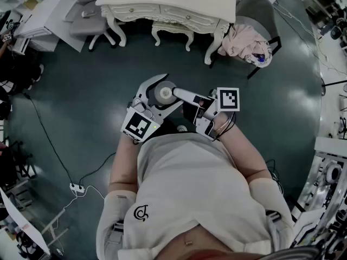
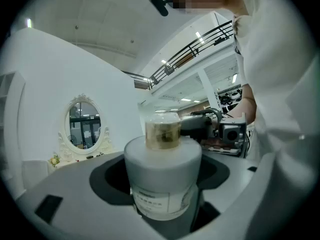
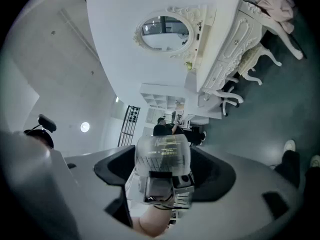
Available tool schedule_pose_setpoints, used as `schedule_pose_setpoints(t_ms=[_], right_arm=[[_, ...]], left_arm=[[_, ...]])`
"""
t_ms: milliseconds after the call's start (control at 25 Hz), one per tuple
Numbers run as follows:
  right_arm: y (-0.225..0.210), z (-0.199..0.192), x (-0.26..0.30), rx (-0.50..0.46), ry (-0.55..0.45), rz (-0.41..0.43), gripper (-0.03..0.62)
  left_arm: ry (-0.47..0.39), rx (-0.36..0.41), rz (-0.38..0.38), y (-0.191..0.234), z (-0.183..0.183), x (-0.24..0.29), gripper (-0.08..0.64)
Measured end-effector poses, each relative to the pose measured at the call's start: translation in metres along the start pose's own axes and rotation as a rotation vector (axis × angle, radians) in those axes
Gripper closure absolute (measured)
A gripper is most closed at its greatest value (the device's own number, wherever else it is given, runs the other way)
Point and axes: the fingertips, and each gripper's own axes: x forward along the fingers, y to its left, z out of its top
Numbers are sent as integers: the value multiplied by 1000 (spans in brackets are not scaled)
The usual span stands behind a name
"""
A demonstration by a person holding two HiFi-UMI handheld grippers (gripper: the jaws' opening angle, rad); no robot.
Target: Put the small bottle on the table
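Note:
The small bottle (image 2: 162, 176) is white with a printed label and a clear cap, and it lies between the jaws of my left gripper (image 1: 158, 97), which is shut on its body. In the head view the bottle (image 1: 174, 95) stretches from the left gripper toward my right gripper (image 1: 201, 108), and both are held close together in front of the person's chest. In the right gripper view the clear cap end (image 3: 163, 154) sits between the wide-open jaws, with no pad visibly pressing it. The white ornate dressing table (image 1: 168, 4) stands across the floor ahead.
A matching stool (image 1: 171, 31) is tucked under the table. A grey chair (image 1: 89, 15) stands to its left, and a chair draped with pink clothes (image 1: 249, 43) to its right. A power strip (image 1: 76, 188) and cables lie on the dark floor at lower left. An oval mirror (image 3: 165, 31) stands on the table.

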Motion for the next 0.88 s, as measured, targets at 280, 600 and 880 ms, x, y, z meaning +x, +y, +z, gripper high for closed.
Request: schedule_pose_setpoints(t_ms=[280, 600, 880], right_arm=[[0, 3, -8, 6, -5, 4, 242], [-4, 10, -20, 16, 5, 0, 241], [-14, 17, -24, 37, 2, -13, 242]], left_arm=[[12, -20, 2, -5, -3, 7, 210], [19, -51, 13, -8, -4, 21, 210], [47, -72, -7, -7, -12, 30, 210]])
